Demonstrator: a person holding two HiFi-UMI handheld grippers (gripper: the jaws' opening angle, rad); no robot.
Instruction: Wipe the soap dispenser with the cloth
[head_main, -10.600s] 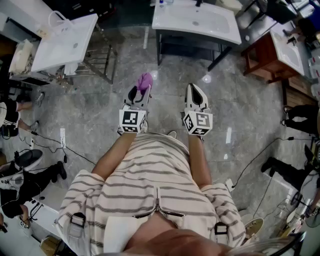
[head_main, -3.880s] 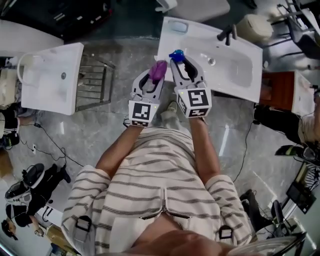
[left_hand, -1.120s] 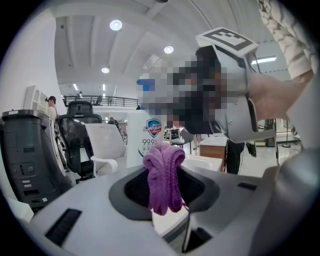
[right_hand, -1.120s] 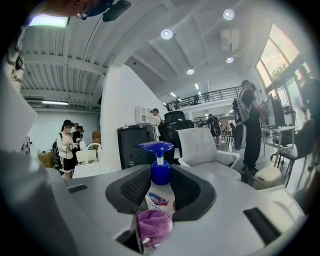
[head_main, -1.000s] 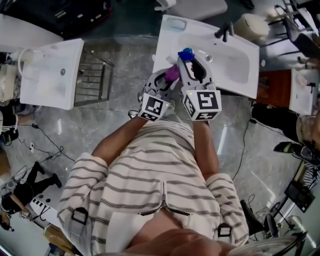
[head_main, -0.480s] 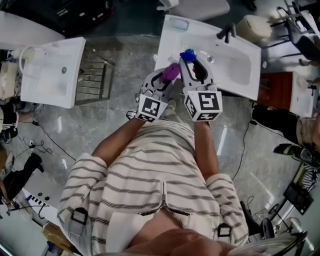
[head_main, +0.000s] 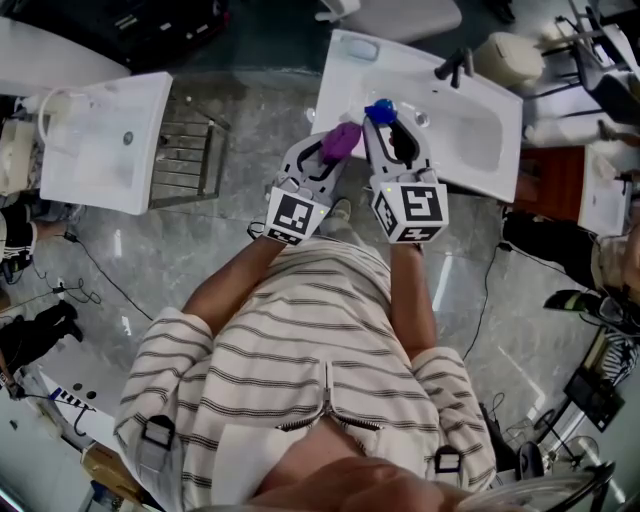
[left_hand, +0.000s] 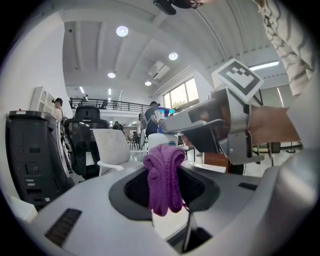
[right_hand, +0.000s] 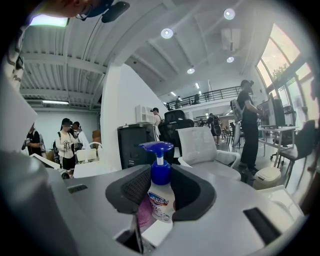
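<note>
The soap dispenser (right_hand: 159, 196), a white bottle with a blue pump, stands upright between the pads of the right gripper (head_main: 388, 126), which is clamped on its body and holds it just above the white sink counter (head_main: 470, 150). The purple cloth (left_hand: 164, 182) is pinched in the closed left gripper (head_main: 325, 160) and hangs folded from its tips. In the right gripper view a patch of purple shows low on the bottle's left flank, apparently pressed against it.

Over the last second the left gripper has crept upward and straightened a little, carrying the cloth higher along the bottle's side, while the right gripper has kept still. That reads as a wiping stroke under way, with one flank being rubbed and the rest of the bottle probably not yet covered.

Beyond the right gripper's tips the counter carries a basin and a dark tap (head_main: 452, 66). Off to the left gripper's side are a second white basin (head_main: 100, 140) and a metal rack (head_main: 190, 150) on a grey stone floor (head_main: 200, 250). The room is a high, bright hall with ceiling lights, chairs and several people standing about.
</note>
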